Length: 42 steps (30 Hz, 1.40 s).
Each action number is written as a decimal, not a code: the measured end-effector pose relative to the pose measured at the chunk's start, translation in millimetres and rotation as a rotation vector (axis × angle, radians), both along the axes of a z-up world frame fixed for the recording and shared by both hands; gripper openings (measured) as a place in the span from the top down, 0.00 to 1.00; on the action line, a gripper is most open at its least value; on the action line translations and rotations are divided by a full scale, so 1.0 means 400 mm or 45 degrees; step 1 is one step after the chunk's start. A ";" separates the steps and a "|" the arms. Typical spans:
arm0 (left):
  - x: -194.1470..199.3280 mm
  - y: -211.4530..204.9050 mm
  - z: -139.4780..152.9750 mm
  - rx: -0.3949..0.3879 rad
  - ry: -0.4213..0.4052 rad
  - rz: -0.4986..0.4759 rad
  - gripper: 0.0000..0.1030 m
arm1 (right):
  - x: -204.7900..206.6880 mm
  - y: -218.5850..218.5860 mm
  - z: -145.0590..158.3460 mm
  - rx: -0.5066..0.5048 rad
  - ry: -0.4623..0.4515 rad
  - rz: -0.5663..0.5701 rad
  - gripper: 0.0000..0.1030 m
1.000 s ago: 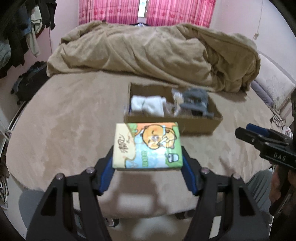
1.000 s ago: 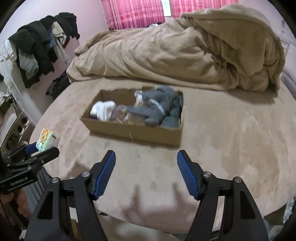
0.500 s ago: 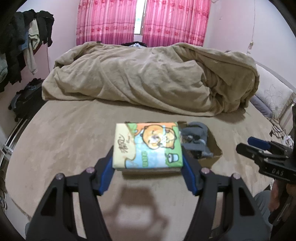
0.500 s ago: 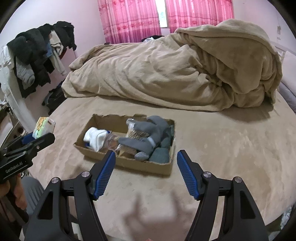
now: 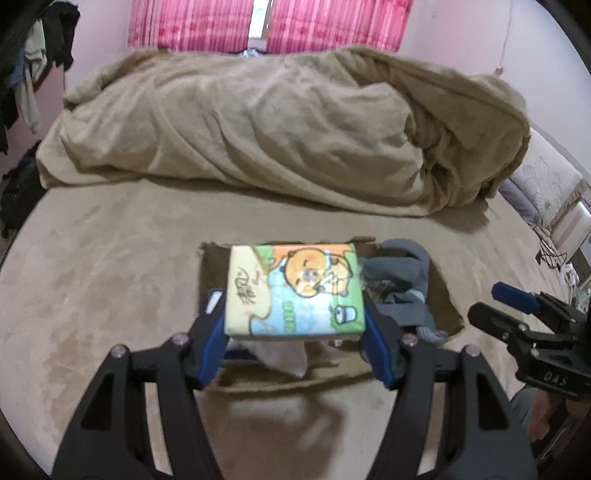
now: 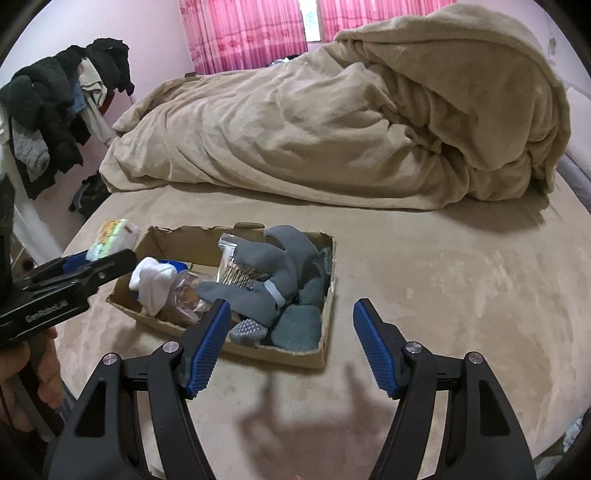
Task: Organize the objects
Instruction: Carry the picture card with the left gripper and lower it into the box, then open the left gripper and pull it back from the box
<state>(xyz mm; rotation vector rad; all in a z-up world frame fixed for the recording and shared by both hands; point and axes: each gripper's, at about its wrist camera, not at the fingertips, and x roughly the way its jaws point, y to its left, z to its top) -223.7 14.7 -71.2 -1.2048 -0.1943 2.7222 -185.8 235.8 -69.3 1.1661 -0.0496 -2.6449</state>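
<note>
My left gripper (image 5: pixel 295 328) is shut on a tissue pack (image 5: pixel 295 290) printed with a cartoon bear, and holds it in the air over the left part of an open cardboard box (image 5: pixel 210 266) on the bed. In the right wrist view the same pack (image 6: pixel 110 238) hangs by the box's (image 6: pixel 288 356) left end, held by the left gripper (image 6: pixel 99 258). The box holds grey socks (image 6: pixel 266 280), a white sock (image 6: pixel 153 280) and a clear packet (image 6: pixel 236 269). My right gripper (image 6: pixel 291 336) is open and empty, in front of the box's near right corner.
A rumpled beige duvet (image 6: pixel 332 122) fills the far half of the bed (image 6: pixel 461 295). Dark clothes (image 6: pixel 55 110) hang on a rack at the left. A pillow (image 5: pixel 546 184) lies at the right edge. Pink curtains (image 5: pixel 273 22) cover the window behind.
My left gripper has carried the tissue pack forward from in front of the box to above it. My right gripper has also come closer to the box.
</note>
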 end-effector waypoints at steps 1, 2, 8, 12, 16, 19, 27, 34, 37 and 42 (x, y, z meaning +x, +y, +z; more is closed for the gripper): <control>-0.009 -0.001 -0.009 0.002 -0.006 0.004 0.37 | -0.009 -0.003 -0.004 -0.001 -0.008 0.001 0.30; -0.024 -0.001 -0.026 -0.009 -0.020 0.009 0.37 | -0.015 -0.005 -0.005 -0.002 -0.010 0.004 0.30; -0.065 -0.002 -0.072 -0.035 -0.056 0.043 0.36 | -0.047 -0.011 -0.016 0.013 -0.012 0.016 0.30; -0.066 0.006 -0.071 -0.083 -0.048 0.069 0.26 | -0.046 -0.016 -0.017 0.023 0.002 0.040 0.30; -0.042 -0.003 -0.045 -0.080 -0.018 0.104 0.17 | -0.027 -0.024 -0.007 0.024 0.029 0.053 0.30; -0.003 -0.012 -0.024 -0.072 -0.010 0.118 0.16 | -0.006 -0.032 0.005 0.025 0.042 0.069 0.30; 0.138 -0.027 0.025 -0.043 -0.009 0.129 0.16 | 0.065 -0.055 0.045 0.014 0.047 0.097 0.30; 0.273 -0.021 0.048 -0.024 -0.029 0.119 0.16 | 0.153 -0.062 0.073 -0.002 0.049 0.093 0.30; 0.331 -0.009 0.051 -0.025 -0.046 0.121 0.16 | 0.195 -0.060 0.074 -0.023 0.023 0.092 0.30; 0.414 0.018 0.058 -0.065 -0.056 0.106 0.16 | 0.268 -0.073 0.075 -0.019 -0.002 0.117 0.30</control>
